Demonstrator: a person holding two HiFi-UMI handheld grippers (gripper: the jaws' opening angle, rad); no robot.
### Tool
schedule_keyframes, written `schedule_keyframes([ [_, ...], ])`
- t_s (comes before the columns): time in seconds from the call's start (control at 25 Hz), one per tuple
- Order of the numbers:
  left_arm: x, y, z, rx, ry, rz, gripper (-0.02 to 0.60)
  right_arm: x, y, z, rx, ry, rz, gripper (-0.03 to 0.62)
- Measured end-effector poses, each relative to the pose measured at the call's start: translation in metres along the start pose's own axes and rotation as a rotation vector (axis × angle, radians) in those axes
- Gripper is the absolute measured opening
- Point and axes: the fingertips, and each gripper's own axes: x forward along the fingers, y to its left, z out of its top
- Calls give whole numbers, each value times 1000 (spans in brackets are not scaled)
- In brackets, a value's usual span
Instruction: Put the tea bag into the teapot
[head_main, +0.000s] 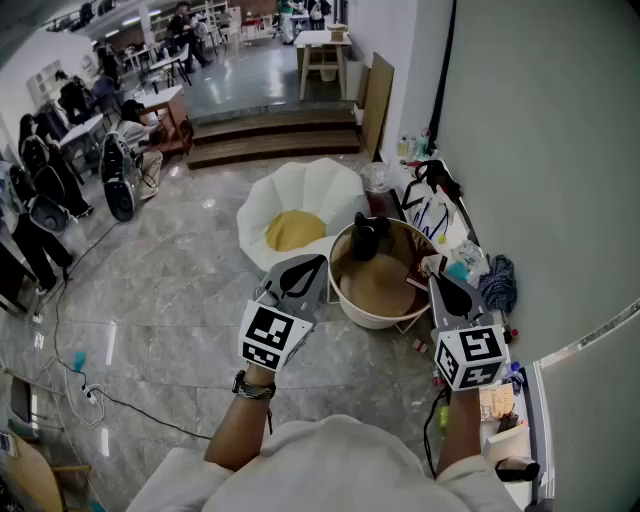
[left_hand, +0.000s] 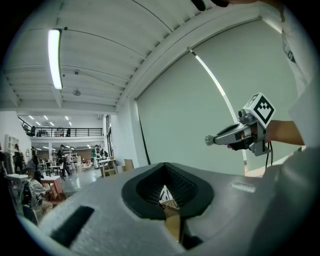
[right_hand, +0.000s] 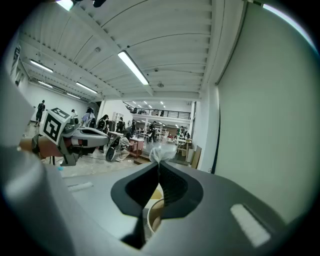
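Note:
A black teapot (head_main: 368, 237) stands at the far rim of a round wooden tray (head_main: 385, 290) in front of me. My right gripper (head_main: 437, 284) hovers at the tray's right edge. In the right gripper view, my right gripper (right_hand: 160, 163) is shut on a white tea bag (right_hand: 161, 151), whose crumpled top pokes out above the tips. The tray's rim (right_hand: 151, 218) shows below through the jaws. My left gripper (head_main: 319, 262) is held to the left of the tray. Its jaws meet at the tip (left_hand: 165, 165) with nothing between them.
A white petal-shaped seat with a yellow cushion (head_main: 300, 215) lies beyond the tray. Bags, a blue yarn ball (head_main: 497, 280) and small items crowd the foot of the grey wall (head_main: 540, 150) on the right. Wooden steps (head_main: 270, 135) rise farther back.

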Motion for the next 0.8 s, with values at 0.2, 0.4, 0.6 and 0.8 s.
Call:
schedule_keyframes([
  [0.2,2,-11,-4,-4,14,-15,2,-6,-5,1,30,-31,9,9],
  [0.4,2,-21,-6,-6,30,-11,2,-10,-11,-5,41,-27,22,9],
  [0.6,5,-32,-10,-9,47,7,2,-17,-20,-13,29,-22,33,9],
  [0.8,5,-48,-16,-24,61,32,2,-28,-30,-19,18,-32,54,9],
])
